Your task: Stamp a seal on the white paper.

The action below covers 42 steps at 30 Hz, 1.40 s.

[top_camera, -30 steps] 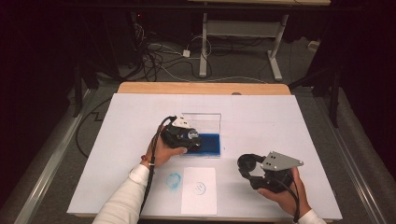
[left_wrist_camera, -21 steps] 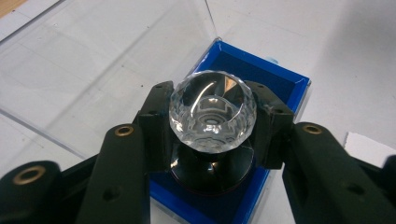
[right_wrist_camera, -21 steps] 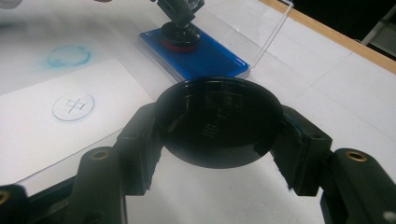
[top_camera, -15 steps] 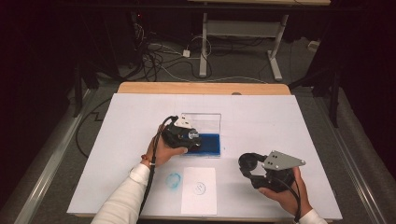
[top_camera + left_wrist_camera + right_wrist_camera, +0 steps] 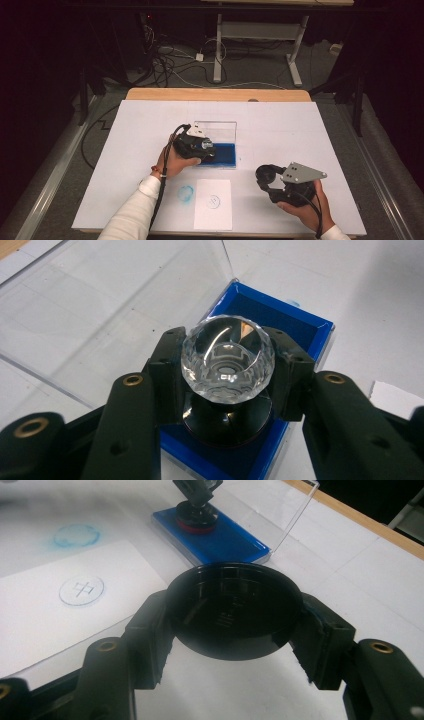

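1. Now the stamp, with its faceted clear knob, is pressed into the blue ink pad, clamped in the left hand-held gripper.
2. The right hand-held gripper is clamped on the stamp's black round cap, held off to the side.
3. Inking looks to be underway; next, a lift and a square press onto the white card.
4. White table, dark room, cables on the floor.
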{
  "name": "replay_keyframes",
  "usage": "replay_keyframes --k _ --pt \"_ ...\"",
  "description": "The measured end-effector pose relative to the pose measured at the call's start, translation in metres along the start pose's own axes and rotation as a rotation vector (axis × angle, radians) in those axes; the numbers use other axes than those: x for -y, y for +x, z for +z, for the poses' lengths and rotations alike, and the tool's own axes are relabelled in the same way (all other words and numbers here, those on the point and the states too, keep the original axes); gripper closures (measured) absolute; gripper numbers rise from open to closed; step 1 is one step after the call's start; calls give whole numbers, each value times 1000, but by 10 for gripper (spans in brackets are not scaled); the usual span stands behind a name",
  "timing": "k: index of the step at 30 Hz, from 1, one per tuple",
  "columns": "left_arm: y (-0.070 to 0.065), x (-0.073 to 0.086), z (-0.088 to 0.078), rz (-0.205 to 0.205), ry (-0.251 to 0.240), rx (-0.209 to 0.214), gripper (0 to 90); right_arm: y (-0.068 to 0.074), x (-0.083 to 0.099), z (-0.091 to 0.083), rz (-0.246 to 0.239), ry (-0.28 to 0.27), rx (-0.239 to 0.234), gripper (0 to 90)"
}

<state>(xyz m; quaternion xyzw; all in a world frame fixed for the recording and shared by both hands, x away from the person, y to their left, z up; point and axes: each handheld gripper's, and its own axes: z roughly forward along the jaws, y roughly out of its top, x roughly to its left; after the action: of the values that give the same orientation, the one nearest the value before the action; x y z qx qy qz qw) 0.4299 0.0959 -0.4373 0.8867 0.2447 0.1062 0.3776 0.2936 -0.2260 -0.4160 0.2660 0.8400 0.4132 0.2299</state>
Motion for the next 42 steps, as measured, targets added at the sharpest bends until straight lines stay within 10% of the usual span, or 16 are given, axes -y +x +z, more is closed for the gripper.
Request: replay_keyframes --k 42 --pt "-13 -7 -15 40 -29 -46 544 1 1 -6 -2 -5 16 384"
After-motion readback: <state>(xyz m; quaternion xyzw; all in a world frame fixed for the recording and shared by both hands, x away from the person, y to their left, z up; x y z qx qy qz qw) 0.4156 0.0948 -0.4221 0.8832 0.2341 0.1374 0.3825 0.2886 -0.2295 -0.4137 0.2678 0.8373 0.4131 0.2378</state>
